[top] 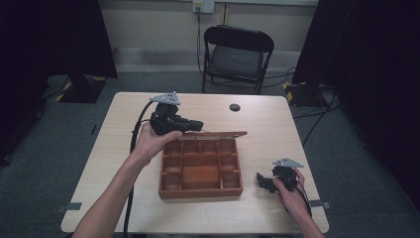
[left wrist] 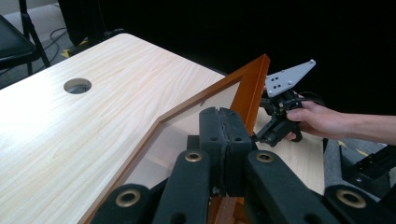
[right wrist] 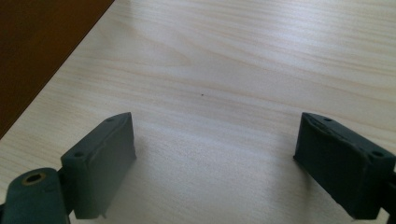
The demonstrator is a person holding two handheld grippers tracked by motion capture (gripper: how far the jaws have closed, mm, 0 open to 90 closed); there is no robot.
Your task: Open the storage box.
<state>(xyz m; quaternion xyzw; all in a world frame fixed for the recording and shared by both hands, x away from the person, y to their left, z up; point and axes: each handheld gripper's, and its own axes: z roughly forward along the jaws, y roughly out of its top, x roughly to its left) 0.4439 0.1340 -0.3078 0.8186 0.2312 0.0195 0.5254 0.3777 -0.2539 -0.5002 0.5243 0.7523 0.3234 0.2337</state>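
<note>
Left claw [top: 195, 125] grips the lid [top: 218, 134] of the wooden box [top: 200, 171]; a chair [top: 236, 57] stands beyond. Right claw [top: 261, 179], open, rests on the table [top: 257, 116]; the lid hides the box's hinges.

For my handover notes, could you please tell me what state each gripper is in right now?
Left gripper: shut on the framed lid of the brown wooden compartment box.
Right gripper: open, holding nothing.

Even overhead light, soft focus, dark surround

- You will find no text, label, brand, number or sign readable here, neither on the wooden box [top: 200, 168] nor on the table [top: 124, 119].
</note>
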